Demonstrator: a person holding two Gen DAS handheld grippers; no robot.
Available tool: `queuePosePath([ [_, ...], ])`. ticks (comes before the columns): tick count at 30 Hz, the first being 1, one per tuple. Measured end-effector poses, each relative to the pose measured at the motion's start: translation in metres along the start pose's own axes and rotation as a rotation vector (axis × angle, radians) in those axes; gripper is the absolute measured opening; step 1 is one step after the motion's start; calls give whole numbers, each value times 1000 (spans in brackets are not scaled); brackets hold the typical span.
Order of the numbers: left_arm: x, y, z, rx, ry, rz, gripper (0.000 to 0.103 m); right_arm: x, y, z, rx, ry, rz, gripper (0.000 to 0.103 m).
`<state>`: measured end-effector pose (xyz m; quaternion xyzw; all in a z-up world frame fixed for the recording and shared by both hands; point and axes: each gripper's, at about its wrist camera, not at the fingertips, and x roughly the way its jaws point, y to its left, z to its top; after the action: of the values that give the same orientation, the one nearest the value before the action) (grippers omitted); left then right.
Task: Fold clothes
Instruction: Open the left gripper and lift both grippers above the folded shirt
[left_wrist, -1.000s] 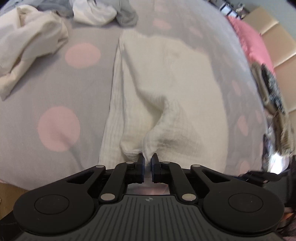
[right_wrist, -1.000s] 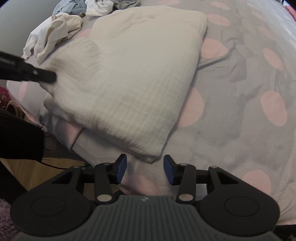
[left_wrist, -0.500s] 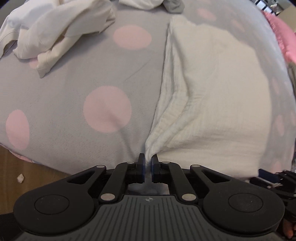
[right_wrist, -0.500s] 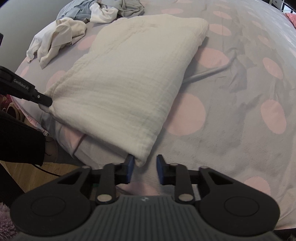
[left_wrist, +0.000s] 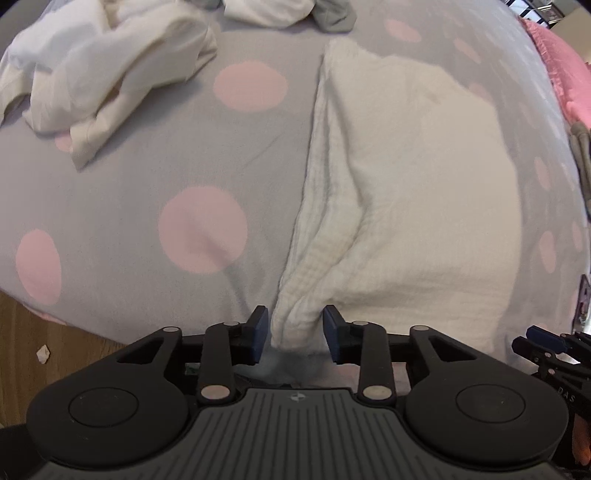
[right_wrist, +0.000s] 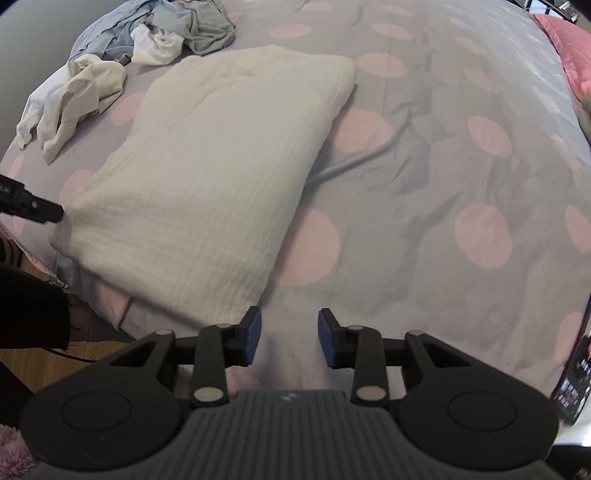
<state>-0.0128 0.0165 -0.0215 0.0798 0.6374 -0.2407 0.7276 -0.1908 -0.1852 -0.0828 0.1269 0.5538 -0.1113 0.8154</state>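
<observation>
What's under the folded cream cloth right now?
The cream cloth lies on the grey bedsheet with pink dots, near its edge. Whatever sits beneath its middle is covered; only sheet shows around it.

1. The left gripper (left_wrist: 294, 334) is pointing steeply downward, its jaws opening, the blue pads (left_wrist: 259, 332) standing apart on either side of a bunched cloth corner without pressing it
2. The right gripper (right_wrist: 289, 339) is also angling steeply down, its jaws opening with nothing between the pads (right_wrist: 252, 338)
3. The left gripper's black tip is showing at the right gripper's far left
</observation>
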Motion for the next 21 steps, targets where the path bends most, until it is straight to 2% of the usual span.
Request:
queuePosePath([
  [2,-14,-2,12,26,-33,-16,41,-6,-4,13,-31,-19,-3,45],
  [6,-27,2,48,42,-115,-42,41,-16,-15,46,-63,-78,13,47],
  [9,-20,-3,78,51,-173,-81,41,-21,-24,73,-56,-123,32,55],
  [11,-13,-5,94,37,-196,-117,41,-21,-31,88,-41,-172,28,56],
  [13,4,-9,112,22,-212,-129,41,-20,-41,102,10,-223,34,56],
  [17,28,-9,132,30,-250,-92,41,-8,-63,115,147,-276,75,56],
  [21,46,-16,143,53,-262,-82,41,11,-73,124,206,-260,92,56],
])
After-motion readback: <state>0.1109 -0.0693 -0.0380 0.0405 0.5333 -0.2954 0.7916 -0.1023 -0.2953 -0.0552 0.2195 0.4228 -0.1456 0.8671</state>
